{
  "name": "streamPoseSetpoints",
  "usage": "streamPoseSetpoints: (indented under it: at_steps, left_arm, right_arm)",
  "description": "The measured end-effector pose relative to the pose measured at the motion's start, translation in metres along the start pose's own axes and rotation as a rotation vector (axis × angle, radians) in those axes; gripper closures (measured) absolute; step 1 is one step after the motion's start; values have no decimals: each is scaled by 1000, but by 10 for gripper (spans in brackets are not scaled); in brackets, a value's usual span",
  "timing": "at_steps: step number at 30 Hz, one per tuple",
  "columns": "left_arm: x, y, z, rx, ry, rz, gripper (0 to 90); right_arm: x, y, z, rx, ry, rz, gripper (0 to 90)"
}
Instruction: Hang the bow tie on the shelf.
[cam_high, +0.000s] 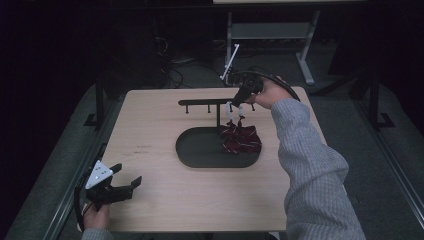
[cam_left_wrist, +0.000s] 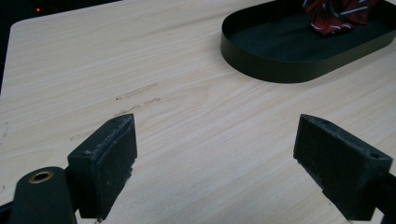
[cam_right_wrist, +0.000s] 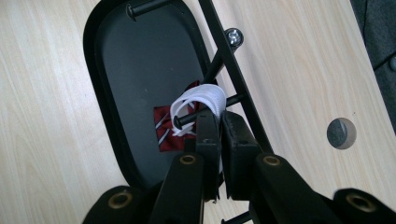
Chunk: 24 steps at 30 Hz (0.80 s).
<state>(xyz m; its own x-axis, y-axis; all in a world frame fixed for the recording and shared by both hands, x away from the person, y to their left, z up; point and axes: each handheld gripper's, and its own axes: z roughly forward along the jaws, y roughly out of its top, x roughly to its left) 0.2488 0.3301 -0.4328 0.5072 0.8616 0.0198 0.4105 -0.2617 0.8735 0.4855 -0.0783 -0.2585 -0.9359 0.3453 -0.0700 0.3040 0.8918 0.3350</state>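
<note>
A black oval tray (cam_high: 200, 150) sits mid-table with a black peg rack (cam_high: 210, 102) rising from its far side. A red striped cloth (cam_high: 241, 139) lies bunched in the tray's right end, also seen in the left gripper view (cam_left_wrist: 338, 14). Its white strap (cam_right_wrist: 201, 95) loops over one of the rack's pegs (cam_right_wrist: 184, 119). My right gripper (cam_right_wrist: 219, 119) points down at that peg, shut on the strap, and shows above the cloth (cam_high: 235, 112) in the high view. My left gripper (cam_high: 131, 174) rests near the front left corner, open and holding nothing (cam_left_wrist: 217, 140).
The wooden table (cam_high: 165, 200) has a round hole (cam_right_wrist: 342, 133) near its right side. Behind the table stands a grey desk frame (cam_high: 305, 55), with cables on the dark floor. The rack's long bar (cam_right_wrist: 233, 65) crosses just beside my right jaws.
</note>
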Motion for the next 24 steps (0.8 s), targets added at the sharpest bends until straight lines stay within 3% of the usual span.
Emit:
streamPoseSetpoints:
  at_steps: [24]
  left_arm:
    - [-1,0,-1,1,0,-1,131]
  right_arm:
    - [1,-9,0,-9,13,14,808]
